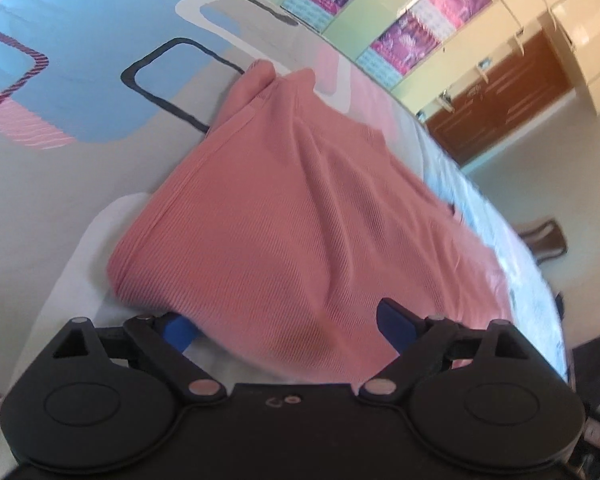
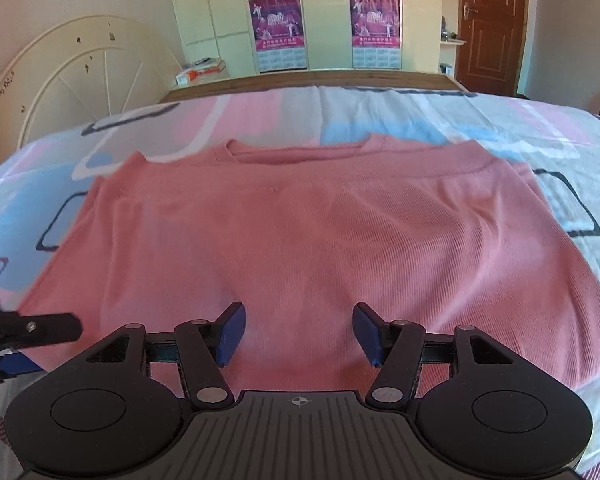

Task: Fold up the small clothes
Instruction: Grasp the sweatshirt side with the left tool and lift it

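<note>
A pink ribbed shirt [image 2: 300, 220] lies on the patterned bedsheet [image 2: 500, 128], sleeves folded in, neckline at the far side. My right gripper [image 2: 298, 334] is open over the shirt's near hem, blue pads [image 2: 232, 334] on either side of the cloth. My left gripper [image 1: 288, 328] is open at the shirt's left edge, with the pink shirt [image 1: 292, 208] bulging between its blue pads [image 1: 396, 326]. The left gripper also shows at the lower left of the right wrist view [image 2: 32, 332].
The bed's wooden footboard [image 2: 300, 80] lies beyond the shirt. A pale wardrobe with posters [image 2: 324, 16] and a brown door [image 2: 488, 20] stand behind. A round white headboard [image 2: 72, 80] leans at the left. A chair [image 1: 544, 236] stands on the floor beside the bed.
</note>
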Motion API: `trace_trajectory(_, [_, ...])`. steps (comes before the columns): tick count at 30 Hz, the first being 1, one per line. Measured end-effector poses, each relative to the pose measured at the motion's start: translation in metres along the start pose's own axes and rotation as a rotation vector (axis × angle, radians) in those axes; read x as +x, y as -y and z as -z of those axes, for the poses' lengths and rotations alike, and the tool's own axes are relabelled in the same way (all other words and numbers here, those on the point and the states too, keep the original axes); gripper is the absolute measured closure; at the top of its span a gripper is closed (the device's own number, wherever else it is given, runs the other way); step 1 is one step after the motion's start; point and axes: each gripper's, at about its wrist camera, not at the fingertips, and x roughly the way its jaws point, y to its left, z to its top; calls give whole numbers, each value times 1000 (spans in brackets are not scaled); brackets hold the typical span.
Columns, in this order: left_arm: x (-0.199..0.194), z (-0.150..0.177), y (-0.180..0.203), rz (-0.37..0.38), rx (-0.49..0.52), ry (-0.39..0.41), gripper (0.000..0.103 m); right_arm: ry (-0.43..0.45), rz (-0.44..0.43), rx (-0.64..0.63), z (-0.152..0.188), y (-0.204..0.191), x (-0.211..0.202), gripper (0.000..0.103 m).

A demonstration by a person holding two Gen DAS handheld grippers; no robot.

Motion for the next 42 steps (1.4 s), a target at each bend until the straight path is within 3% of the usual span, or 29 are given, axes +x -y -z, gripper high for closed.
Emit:
trace_trajectory(4, [6, -5, -1, 25, -23, 32, 15, 12, 10, -19, -5, -5, 1, 44])
trace_trajectory(10, [13, -10, -14, 59, -72, 108, 49, 40, 42, -39, -21, -7, 5, 44])
trace_trajectory(12, [15, -12, -20, 61, -100, 116, 67, 46, 56, -46, -26, -6, 8, 44])
trace_trajectory(14, [16, -12, -25, 60, -110, 119, 73, 52, 66, -37, -31, -5, 11, 44])
trace_trajectory(23, [14, -12, -33, 80, -144, 124, 83, -19, 104, -101, -25, -6, 43, 44])
trace_trajectory(27, [16, -10, -34, 77, -170, 132, 80, -5, 71, -121, -27, -7, 40, 44])
trace_trajectory(33, [16, -5, -29, 48, -220, 176, 84, -21, 36, -182, -26, -4, 53, 39])
trace_trajectory(38, [11, -2, -12, -14, -212, 216, 88, 4, 8, -215, -17, 2, 55, 37])
trace_trajectory(42, [-4, -6, 17, -26, -122, 272, 89, -9, -29, -229, -23, 6, 56, 37])
